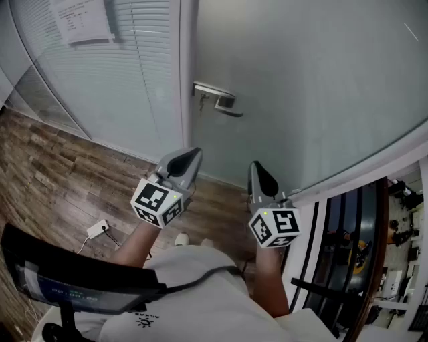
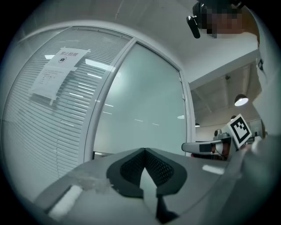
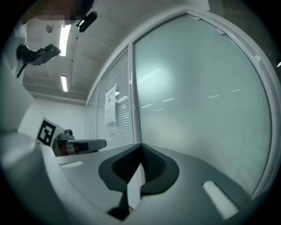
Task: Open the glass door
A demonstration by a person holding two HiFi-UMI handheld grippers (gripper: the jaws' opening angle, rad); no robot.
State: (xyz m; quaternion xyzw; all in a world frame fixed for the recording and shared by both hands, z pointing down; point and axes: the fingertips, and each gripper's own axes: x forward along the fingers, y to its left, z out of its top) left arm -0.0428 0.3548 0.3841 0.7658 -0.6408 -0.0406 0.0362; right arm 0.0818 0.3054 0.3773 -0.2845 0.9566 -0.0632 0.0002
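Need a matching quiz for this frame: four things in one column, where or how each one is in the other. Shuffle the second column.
1. silver lever door handle
2. white paper notice
3. white plug socket with cable
4. right gripper

A. lying on the wood floor
B. shut, holding nothing
C. stuck on the blind-covered glass panel
D. mounted on the frosted glass door

Pairs: 1-D, 2-C, 3-A, 4-B

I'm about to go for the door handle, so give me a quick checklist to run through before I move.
1. Door handle in clear view: ok.
2. Left gripper empty: ok, jaws together.
3. Right gripper empty: ok, jaws together.
4. A gripper open to take the handle: not ok, both shut.
5. Glass door unlocked: cannot tell.
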